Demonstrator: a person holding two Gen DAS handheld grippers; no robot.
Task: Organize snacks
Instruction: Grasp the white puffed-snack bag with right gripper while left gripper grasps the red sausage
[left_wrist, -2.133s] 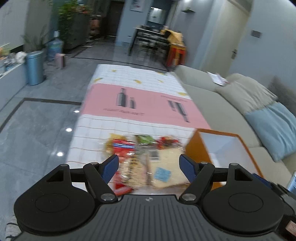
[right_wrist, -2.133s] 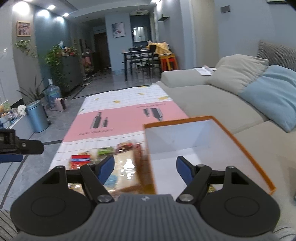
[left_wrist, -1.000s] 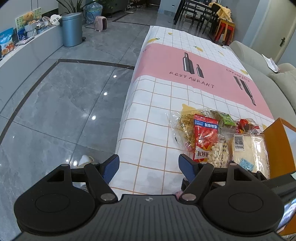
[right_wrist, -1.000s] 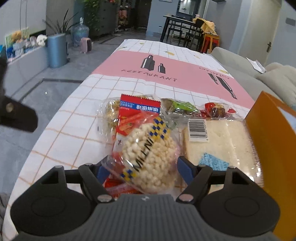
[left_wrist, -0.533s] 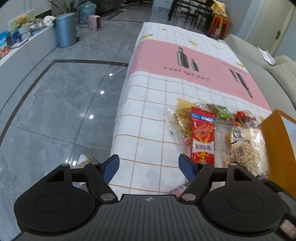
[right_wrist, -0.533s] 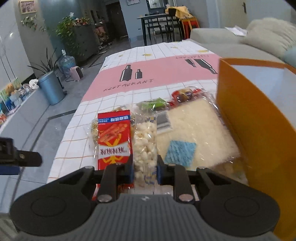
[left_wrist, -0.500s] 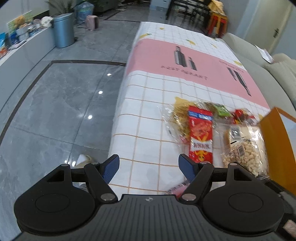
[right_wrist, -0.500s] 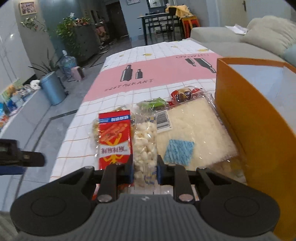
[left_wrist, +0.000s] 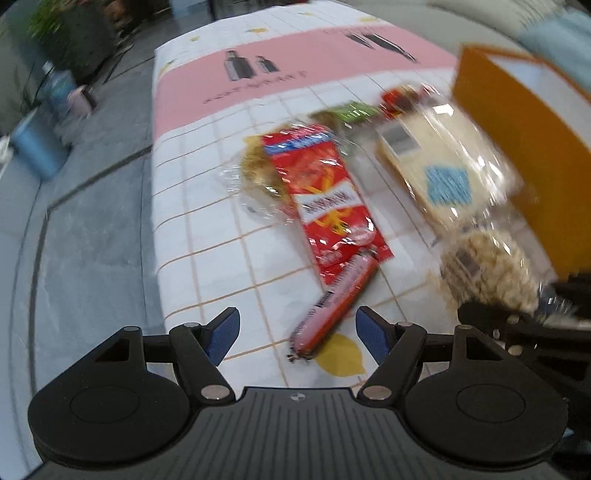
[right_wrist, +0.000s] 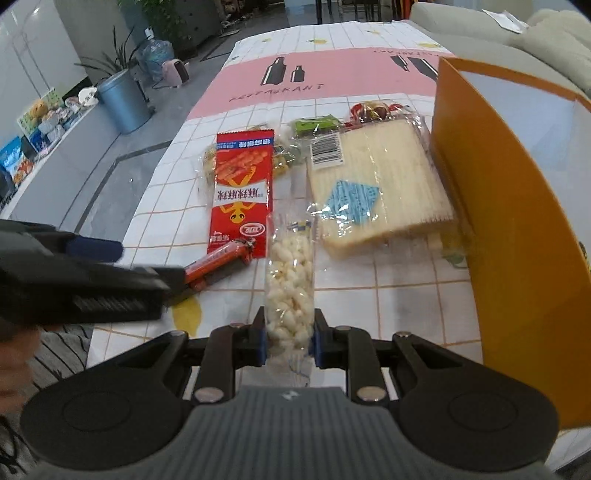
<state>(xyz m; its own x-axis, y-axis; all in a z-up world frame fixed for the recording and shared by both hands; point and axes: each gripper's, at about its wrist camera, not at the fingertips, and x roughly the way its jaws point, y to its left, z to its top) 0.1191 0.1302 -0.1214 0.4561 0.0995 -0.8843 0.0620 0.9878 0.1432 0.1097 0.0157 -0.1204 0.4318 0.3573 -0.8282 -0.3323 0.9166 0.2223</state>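
My right gripper (right_wrist: 288, 339) is shut on a clear bag of white puffed snacks (right_wrist: 290, 280) and holds it above the table, left of the orange box (right_wrist: 509, 206). The bag also shows in the left wrist view (left_wrist: 491, 266). My left gripper (left_wrist: 297, 334) is open and empty, with a pink-orange sausage stick (left_wrist: 334, 306) lying between its fingers on the tablecloth. A red snack packet (left_wrist: 325, 195) lies beyond it, over a clear bag of yellowish snacks (left_wrist: 258, 173). A wrapped sandwich loaf (right_wrist: 376, 184) lies against the box.
A green candy (right_wrist: 314, 125) and a red candy pack (right_wrist: 369, 109) lie behind the loaf. The checked and pink tablecloth (right_wrist: 332, 74) stretches away. The table's left edge drops to a grey floor (left_wrist: 92, 221). A sofa (right_wrist: 517, 40) lies to the right.
My right gripper has lifted the puffed snack bag back toward me, off the pile. My left gripper has swung right and down, bringing the sausage stick between its open fingers.
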